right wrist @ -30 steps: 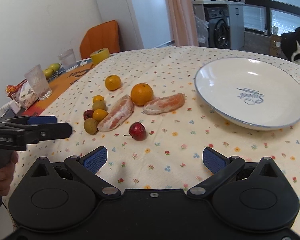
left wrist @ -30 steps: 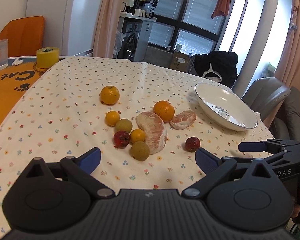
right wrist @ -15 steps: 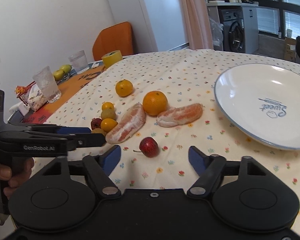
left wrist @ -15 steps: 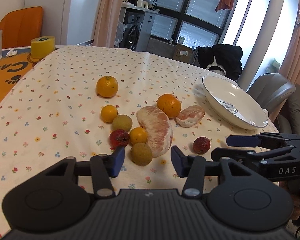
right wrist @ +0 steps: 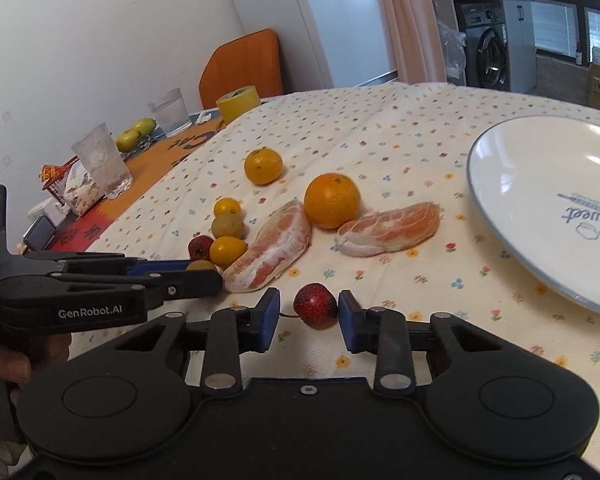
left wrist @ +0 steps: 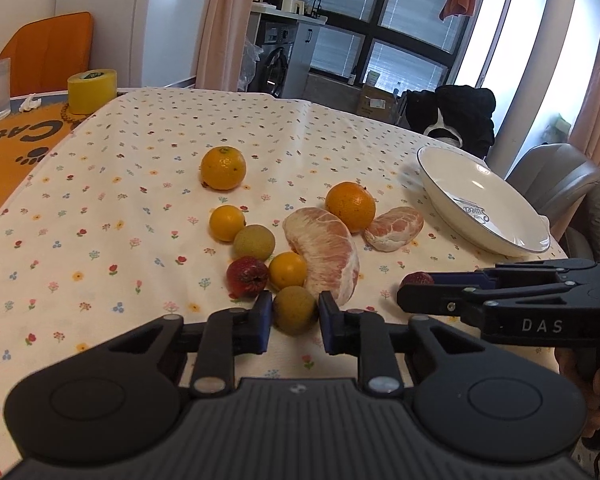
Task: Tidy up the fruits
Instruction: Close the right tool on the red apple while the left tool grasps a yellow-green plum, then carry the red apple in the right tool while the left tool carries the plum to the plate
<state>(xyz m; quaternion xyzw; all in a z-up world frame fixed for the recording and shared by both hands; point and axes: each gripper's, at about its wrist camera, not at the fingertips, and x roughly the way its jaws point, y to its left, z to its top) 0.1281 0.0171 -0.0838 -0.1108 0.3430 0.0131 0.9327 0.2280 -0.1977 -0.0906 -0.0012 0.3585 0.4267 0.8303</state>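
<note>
Flowered cloth covers the table (left wrist: pixel 140 168), fruit clustered mid-cloth, an empty white plate (right wrist: pixel 512 184) off to the right. Left gripper (left wrist: pixel 292 316) brackets a greenish-brown round fruit (left wrist: pixel 295 309), pads just beside it, not visibly clamped. Right gripper (right wrist: pixel 309 314) likewise straddles a small red fruit (right wrist: pixel 315 306) (stem pointing left), gaps showing. Both look light, firm and prone to roll; pinch across the widest middle.
</note>
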